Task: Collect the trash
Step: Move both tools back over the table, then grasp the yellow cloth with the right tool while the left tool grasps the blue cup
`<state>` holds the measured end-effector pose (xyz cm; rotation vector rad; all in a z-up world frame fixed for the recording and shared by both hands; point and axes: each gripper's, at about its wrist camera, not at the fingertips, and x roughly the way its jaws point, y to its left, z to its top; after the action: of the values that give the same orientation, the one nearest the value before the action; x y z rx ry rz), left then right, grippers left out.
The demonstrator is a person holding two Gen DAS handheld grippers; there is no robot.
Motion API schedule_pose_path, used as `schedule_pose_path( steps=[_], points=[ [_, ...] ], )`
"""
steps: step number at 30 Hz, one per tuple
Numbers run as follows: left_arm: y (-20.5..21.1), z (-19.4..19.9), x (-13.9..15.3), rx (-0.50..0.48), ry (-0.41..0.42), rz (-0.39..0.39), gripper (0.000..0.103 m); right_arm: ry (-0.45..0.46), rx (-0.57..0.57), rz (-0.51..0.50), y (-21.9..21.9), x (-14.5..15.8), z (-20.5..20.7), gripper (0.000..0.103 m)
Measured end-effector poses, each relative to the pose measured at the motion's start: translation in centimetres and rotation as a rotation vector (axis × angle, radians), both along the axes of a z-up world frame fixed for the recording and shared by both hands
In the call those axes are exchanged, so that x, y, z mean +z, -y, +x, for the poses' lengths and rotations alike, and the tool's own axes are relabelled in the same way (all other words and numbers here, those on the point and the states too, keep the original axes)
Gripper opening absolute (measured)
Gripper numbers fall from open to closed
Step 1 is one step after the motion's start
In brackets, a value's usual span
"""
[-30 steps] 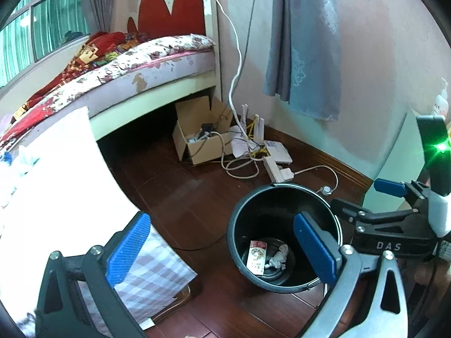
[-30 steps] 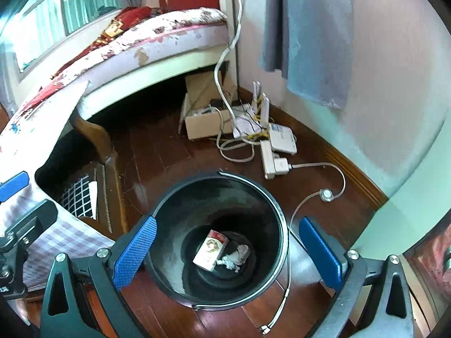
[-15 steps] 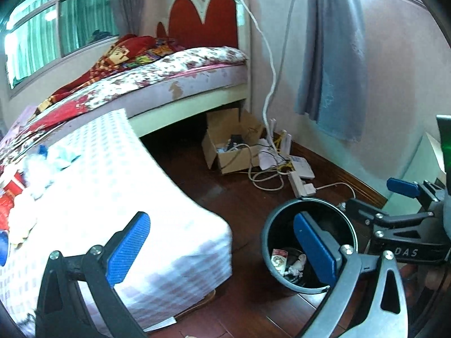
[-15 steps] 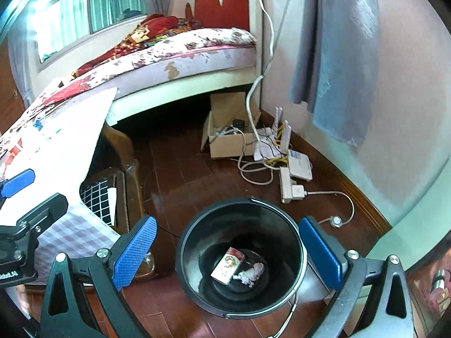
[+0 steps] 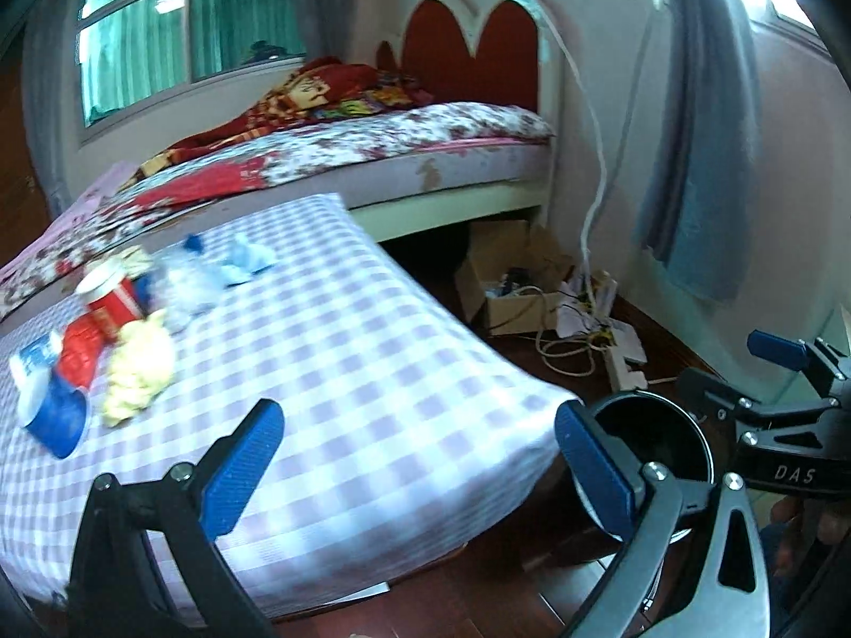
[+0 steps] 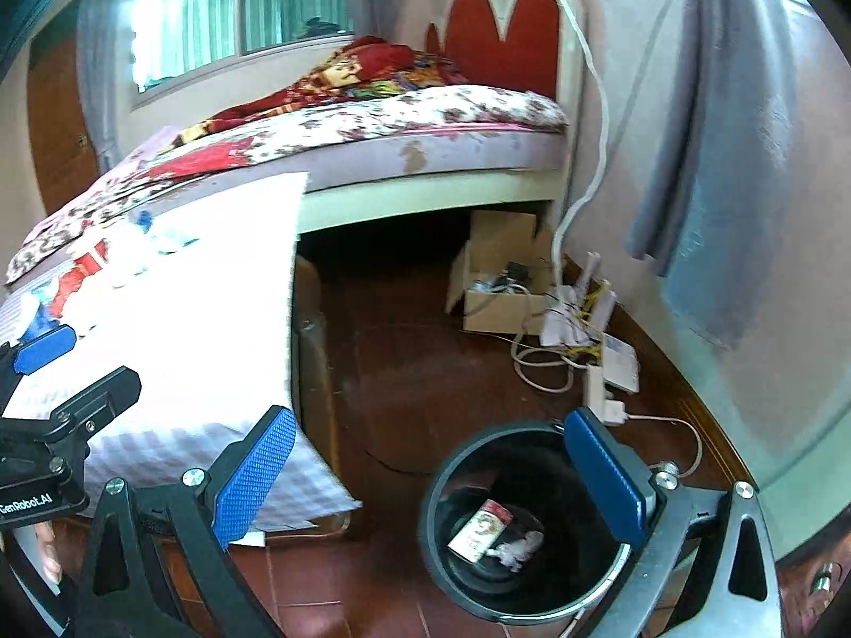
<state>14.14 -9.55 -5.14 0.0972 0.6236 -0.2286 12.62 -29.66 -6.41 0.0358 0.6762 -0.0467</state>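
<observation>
A black trash bin (image 6: 526,526) stands on the wooden floor and holds a red-and-white packet (image 6: 480,529) and a crumpled tissue (image 6: 518,550). It also shows in the left wrist view (image 5: 654,446). Trash lies on a checked tablecloth table (image 5: 340,372): a red can (image 5: 109,300), a blue cup (image 5: 53,414), a yellow crumpled wad (image 5: 138,367), blue and clear wrappers (image 5: 244,260). My left gripper (image 5: 415,462) is open and empty above the table's near edge. My right gripper (image 6: 425,473) is open and empty above the bin's left side.
A bed (image 5: 404,159) with a red headboard stands behind. A cardboard box (image 6: 494,287), cables and power strips (image 6: 595,361) lie on the floor by the wall. A grey curtain (image 6: 728,159) hangs at right.
Both grippers have risen and swung left, away from the bin. The tabletop with its trash has come into the left wrist view. Both stay open.
</observation>
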Motion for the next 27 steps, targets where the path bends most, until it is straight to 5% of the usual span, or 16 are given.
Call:
schedule_pose_path(
  steps=[10,27],
  points=[
    [-8.6,-0.4,0.0,0.182,0.025,0.01,0.102,0.019,0.179,-0.011,-7.7,0.9,2.7,0.102],
    [-26.8,1.1,-1.7,0.563,0.023,0.008,0.102,0.009,0.52,-0.02,-26.8,1.3,9.0,0.102]
  ],
)
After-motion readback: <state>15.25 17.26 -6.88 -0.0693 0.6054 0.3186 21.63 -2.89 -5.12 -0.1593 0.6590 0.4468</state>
